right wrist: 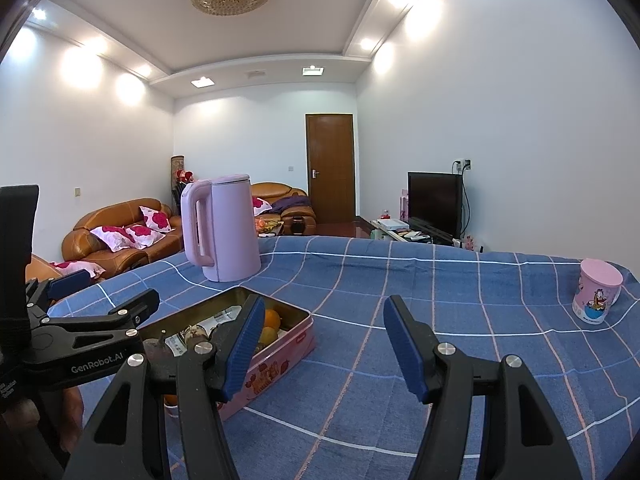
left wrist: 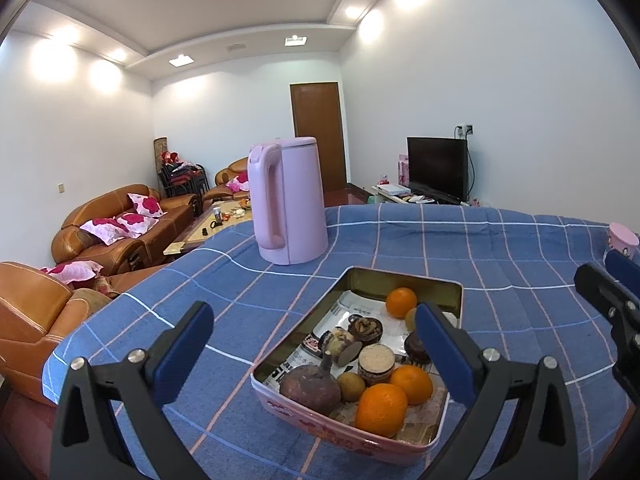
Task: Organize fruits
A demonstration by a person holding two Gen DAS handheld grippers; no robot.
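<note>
Left gripper: nearest to my lens; both blue pads spread wide with nothing between them; it hangs over the near end of the tin, right pad above the tin's right rim, left pad out over the cloth
Right gripper: jaws likewise wide and holding nothing; it hangs over bare blue checked tablecloth just right of the tin
Tin: pink rectangular box lined with printed paper, lying on the cloth; its long axis runs away from me and a little rightward, toward the TV side, short end facing me
Fruit in the near end: two oranges touching each other, a small brownish-yellow round fruit beside them, and a dark purple round fruit with its stem stub pointing up
Middle of tin: dark cupcake-like pieces and a round cake mixed in with the fruit
Far end: a third orange alone by the far wall
Stage: I judge this fits either fruit waiting to be sorted or fruit already gathered into the tin; I cannot tell which
Doing it well: were I to take an orange, I would close across its widest part from above, gently, clear of the tin wall and of its neighbour
Beyond: pink kettle upright, handle to my left; pink cup far right
</note>
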